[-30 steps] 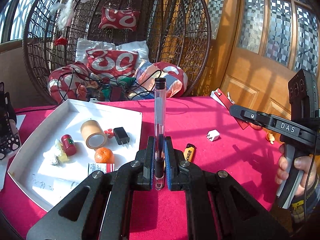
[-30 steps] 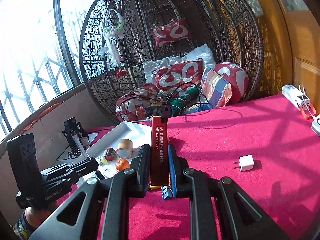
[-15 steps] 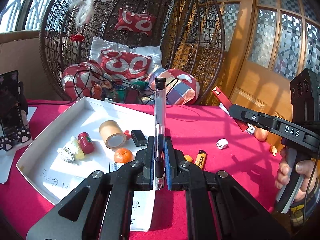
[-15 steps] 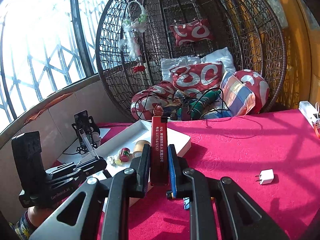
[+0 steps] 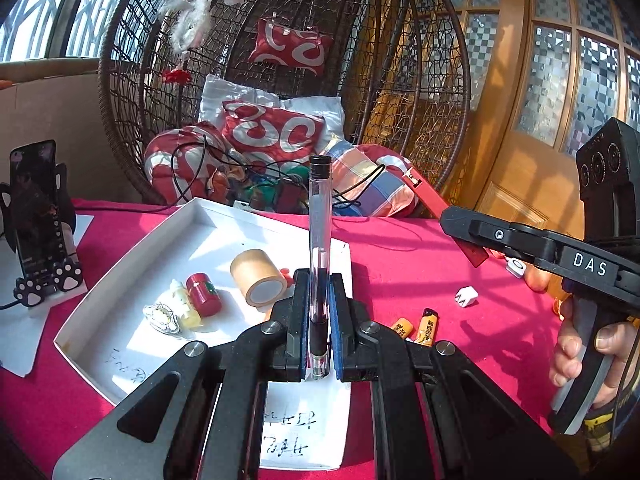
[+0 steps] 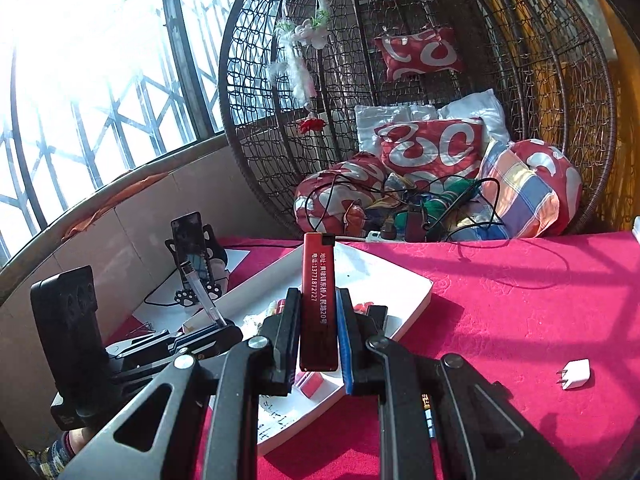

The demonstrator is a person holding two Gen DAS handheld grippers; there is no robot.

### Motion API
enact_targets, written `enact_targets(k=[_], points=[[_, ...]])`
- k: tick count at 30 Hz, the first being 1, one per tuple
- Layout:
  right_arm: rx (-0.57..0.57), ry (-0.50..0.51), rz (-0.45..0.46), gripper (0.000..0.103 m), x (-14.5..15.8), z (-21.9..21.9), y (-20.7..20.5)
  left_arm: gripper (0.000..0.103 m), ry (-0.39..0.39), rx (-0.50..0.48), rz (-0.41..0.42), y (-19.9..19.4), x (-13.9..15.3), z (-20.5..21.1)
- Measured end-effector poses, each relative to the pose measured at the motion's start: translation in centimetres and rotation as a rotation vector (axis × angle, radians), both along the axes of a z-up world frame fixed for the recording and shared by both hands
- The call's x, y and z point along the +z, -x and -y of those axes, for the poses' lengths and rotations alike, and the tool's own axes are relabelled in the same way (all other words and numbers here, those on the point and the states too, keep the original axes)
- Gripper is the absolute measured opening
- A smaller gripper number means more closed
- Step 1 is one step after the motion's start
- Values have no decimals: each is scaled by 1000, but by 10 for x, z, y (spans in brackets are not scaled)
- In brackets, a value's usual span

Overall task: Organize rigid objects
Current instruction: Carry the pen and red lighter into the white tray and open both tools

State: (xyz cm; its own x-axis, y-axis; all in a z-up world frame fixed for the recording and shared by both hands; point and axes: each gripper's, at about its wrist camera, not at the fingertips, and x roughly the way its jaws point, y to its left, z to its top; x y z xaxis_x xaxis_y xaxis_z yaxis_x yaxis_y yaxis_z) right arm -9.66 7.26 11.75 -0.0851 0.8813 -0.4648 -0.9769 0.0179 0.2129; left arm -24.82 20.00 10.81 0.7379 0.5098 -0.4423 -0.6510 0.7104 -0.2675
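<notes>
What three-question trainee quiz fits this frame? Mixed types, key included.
1. True or false: the left gripper is shut on a clear pen.
2. What does the right gripper hold? A) orange lighter B) red lighter C) tape roll
3. Fill in: the white plug adapter lies on the pink tablecloth, ____ the white tray.

Key: 1 true; 2 B; 3 outside.

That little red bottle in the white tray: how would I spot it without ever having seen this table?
Find the white tray on the pink tablecloth. Near its middle, left of the brown tape roll, lies the red bottle. It alone there is deep red with a green label, beside a small yellow bottle.
</notes>
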Motion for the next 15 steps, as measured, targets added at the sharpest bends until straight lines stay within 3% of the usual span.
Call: enact_targets(k=[7, 15], points=[[40, 57, -27, 16, -13, -30, 12, 8, 41, 82, -14, 12, 3, -57], [4, 158, -83, 16, -53, -74, 15, 8, 128, 136, -69, -3, -36, -85]])
